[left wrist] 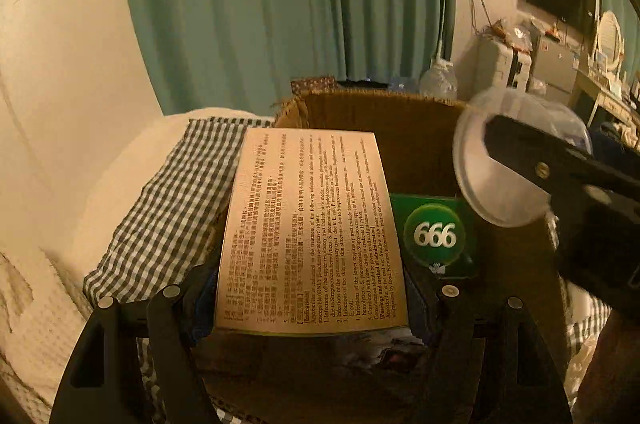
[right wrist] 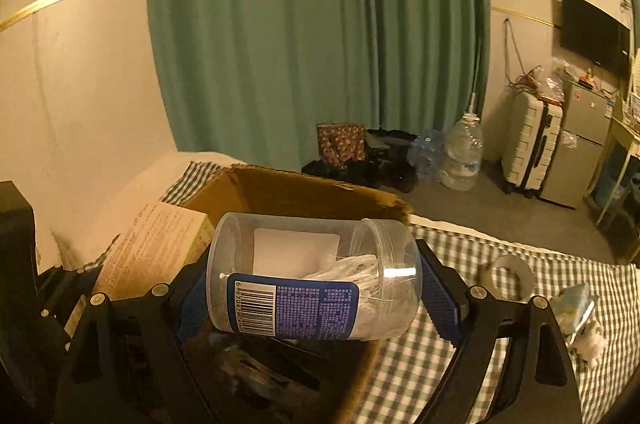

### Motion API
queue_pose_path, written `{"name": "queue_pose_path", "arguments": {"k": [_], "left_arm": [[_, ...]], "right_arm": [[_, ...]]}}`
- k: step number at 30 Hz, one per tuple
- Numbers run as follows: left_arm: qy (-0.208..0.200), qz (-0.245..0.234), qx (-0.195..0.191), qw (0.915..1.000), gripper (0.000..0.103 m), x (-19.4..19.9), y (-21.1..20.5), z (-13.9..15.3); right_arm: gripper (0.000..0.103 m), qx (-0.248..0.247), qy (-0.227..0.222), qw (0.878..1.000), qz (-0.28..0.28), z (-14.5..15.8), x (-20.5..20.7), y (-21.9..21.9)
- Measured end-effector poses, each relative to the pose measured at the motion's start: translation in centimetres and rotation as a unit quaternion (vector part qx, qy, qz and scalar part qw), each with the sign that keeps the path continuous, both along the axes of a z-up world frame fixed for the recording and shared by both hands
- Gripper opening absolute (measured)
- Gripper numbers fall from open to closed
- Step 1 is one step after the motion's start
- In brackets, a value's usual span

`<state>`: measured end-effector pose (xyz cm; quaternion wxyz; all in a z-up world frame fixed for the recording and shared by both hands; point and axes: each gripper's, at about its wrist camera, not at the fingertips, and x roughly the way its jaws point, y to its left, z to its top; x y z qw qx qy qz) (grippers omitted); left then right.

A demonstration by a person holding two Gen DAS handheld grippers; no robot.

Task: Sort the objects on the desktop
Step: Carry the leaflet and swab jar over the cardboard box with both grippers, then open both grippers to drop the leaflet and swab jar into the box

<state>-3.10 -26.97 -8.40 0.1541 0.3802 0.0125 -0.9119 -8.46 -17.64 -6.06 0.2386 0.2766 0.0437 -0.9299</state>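
My left gripper (left wrist: pixel 312 308) is shut on a flat medicine box (left wrist: pixel 310 228) printed with small text, held over the open cardboard box (left wrist: pixel 400 120). A green "666" packet (left wrist: pixel 434 236) lies inside that box. My right gripper (right wrist: pixel 316 298) is shut on a clear plastic jar (right wrist: pixel 314 276) with a blue barcode label, lying sideways between the blue pads above the cardboard box (right wrist: pixel 304 192). The jar (left wrist: pixel 500 160) and right gripper also show at the right of the left wrist view. The medicine box (right wrist: pixel 156 248) appears at the left of the right wrist view.
The cardboard box rests on a checked cloth (right wrist: pixel 480 304) over a bed. A tape roll (right wrist: pixel 510 276) and a crumpled wrapper (right wrist: pixel 578 316) lie on the cloth at right. Beyond are green curtains (right wrist: pixel 312 44), water bottles (right wrist: pixel 460 156), a suitcase (right wrist: pixel 530 148).
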Motion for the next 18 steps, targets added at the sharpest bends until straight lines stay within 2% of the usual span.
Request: {"name": "queue_pose_path", "arguments": {"k": [3, 6, 8, 18], "left_arm": [[-0.006, -0.017, -0.019, 0.9997, 0.079, -0.2, 1.0, -0.5], [0.003, -0.017, -0.023, 0.9996, 0.086, 0.0, 1.0, 0.1], [0.013, -0.010, -0.023, 0.9996, 0.088, 0.3, 0.7, 0.5], [0.040, -0.011, -0.043, 0.9982, 0.093, 0.6, 1.9, 2.6]], "right_arm": [[0.089, 0.027, 0.008, 1.000, 0.004, -0.6, 0.0, -1.2], [0.089, 0.048, 0.021, 0.999, -0.008, -1.0, -0.1, -1.5], [0.094, 0.042, 0.021, 0.999, -0.014, -0.9, -0.4, -1.1], [0.095, 0.025, 0.053, 0.997, -0.046, 2.4, 0.7, 2.6]]}}
